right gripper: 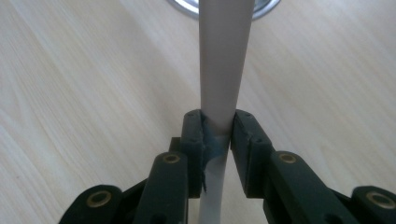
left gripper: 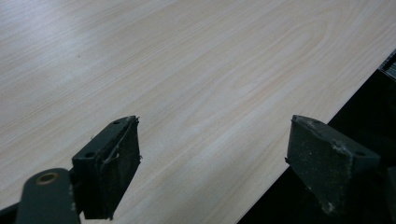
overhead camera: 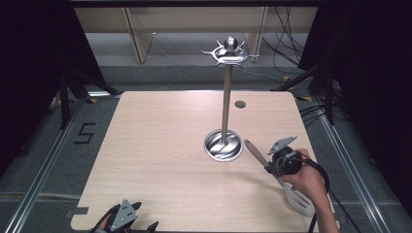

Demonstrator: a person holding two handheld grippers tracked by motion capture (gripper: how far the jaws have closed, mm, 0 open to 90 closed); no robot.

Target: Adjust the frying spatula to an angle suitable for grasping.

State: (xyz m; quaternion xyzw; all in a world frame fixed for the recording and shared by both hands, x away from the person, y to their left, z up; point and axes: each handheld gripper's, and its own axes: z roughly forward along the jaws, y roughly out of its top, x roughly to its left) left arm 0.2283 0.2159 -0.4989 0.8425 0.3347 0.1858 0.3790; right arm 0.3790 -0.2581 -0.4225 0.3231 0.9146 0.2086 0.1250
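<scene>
At lower right of the high view, the right tongs (overhead camera: 268, 167) are clamped on the handle of a spatula (overhead camera: 297, 198), whose slotted blade hangs low by the hand, just right of the stand (overhead camera: 224, 144) at centre. The left tongs (left gripper: 215, 163) gape wide and empty over the tabletop (overhead camera: 160, 145) at its bottom-left edge.

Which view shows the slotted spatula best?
The high view: the whole spatula shows, its handle toward the utensil stand, its slotted blade beside the hand, the right gripper shut on it. The right gripper view gives just a close-up of the clamped handle.
</scene>
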